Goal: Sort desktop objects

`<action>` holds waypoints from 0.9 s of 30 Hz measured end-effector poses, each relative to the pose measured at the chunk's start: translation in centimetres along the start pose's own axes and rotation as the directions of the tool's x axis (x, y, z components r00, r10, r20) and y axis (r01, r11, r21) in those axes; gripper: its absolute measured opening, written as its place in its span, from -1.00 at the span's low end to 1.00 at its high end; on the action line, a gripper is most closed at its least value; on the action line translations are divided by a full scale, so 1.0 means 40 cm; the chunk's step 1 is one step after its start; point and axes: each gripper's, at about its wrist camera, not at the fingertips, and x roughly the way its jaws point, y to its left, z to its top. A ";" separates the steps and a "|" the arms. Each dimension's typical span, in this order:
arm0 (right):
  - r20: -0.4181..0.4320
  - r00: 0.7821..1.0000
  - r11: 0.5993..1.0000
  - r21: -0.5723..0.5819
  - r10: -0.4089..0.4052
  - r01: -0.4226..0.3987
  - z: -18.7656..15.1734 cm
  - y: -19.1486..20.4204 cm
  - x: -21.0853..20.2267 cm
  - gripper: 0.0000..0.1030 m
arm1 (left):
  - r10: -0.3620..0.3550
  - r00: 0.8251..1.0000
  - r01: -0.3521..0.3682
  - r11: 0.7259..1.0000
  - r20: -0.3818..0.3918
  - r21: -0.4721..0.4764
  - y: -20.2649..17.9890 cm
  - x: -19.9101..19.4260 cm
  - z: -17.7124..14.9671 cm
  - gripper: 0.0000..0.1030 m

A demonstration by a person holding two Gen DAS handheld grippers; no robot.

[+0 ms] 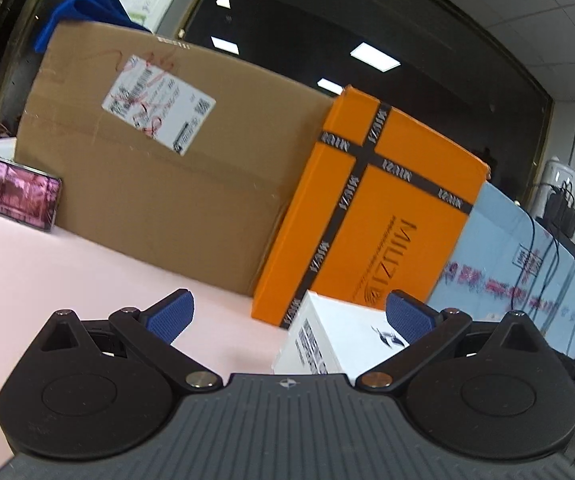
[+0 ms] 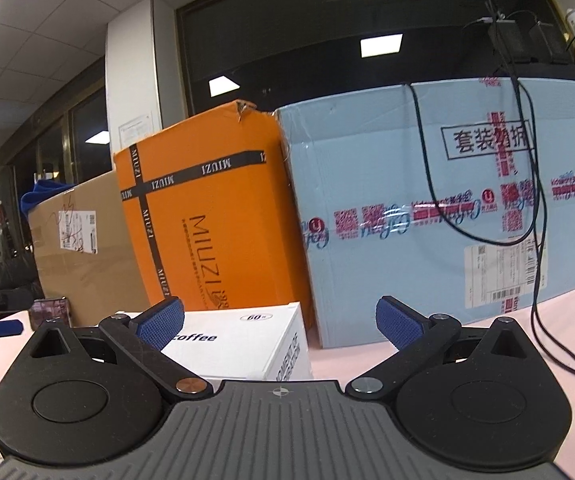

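White coffee box point(image 2: 231, 344) resting on a pale pink table point(image 1: 27, 272), just ahead of two wide-open, empty grippers.

Seen from the right gripper point(image 2: 279, 326), the box sits between and slightly left of its spread blue pads point(image 2: 159, 324); from the left gripper point(image 1: 289, 316), the same box lies toward its right fingertip. Beyond both tongs stands a row of larger cartons: a brown cardboard box point(image 1: 147, 168) to the left, an orange box point(image 1: 375, 208) straight ahead, a light blue box point(image 2: 439, 208) to the right, with black cables point(image 2: 535, 240) draped over it. A phone point(image 1: 15, 192) leans far left against the brown carton.
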 end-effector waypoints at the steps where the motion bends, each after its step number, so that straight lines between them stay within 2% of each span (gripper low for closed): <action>1: 0.008 1.000 1.000 0.001 0.000 0.000 0.000 0.000 -0.001 1.00 | 0.016 1.000 -0.016 1.000 0.016 0.002 0.002 0.000 0.003 1.00; 5: 0.035 0.999 1.000 0.008 -0.009 0.008 -0.002 -0.002 -0.002 1.00 | 0.110 0.993 -0.111 0.994 0.036 0.014 0.009 0.014 0.010 1.00; 9: 0.077 0.997 1.000 -0.005 -0.022 0.022 -0.008 0.000 -0.003 1.00 | 0.158 0.983 -0.165 0.984 0.093 0.069 0.012 0.023 -0.002 1.00; 16: 0.162 0.983 0.996 -0.031 -0.081 0.087 -0.018 -0.002 -0.013 1.00 | 0.120 0.984 -0.139 0.980 0.134 0.145 0.005 0.045 -0.024 1.00; 20: 0.197 0.971 0.988 -0.047 -0.136 0.148 -0.024 -0.005 -0.017 1.00 | 0.100 0.975 -0.143 0.965 0.197 0.219 -0.016 0.049 -0.049 1.00; 23: 0.220 0.957 0.976 -0.063 -0.190 0.209 -0.032 -0.005 -0.018 1.00 | 0.111 0.963 -0.179 0.945 0.246 0.273 -0.031 0.047 -0.067 1.00; 25: 0.226 0.951 0.971 -0.063 -0.211 0.230 -0.041 -0.007 -0.015 1.00 | 0.120 0.958 -0.199 0.933 0.261 0.301 -0.039 0.046 -0.077 1.00; 27: 0.223 0.948 0.966 -0.067 -0.228 0.248 -0.048 -0.008 -0.010 1.00 | 0.114 0.961 -0.192 0.929 0.251 0.315 -0.041 0.050 -0.085 1.00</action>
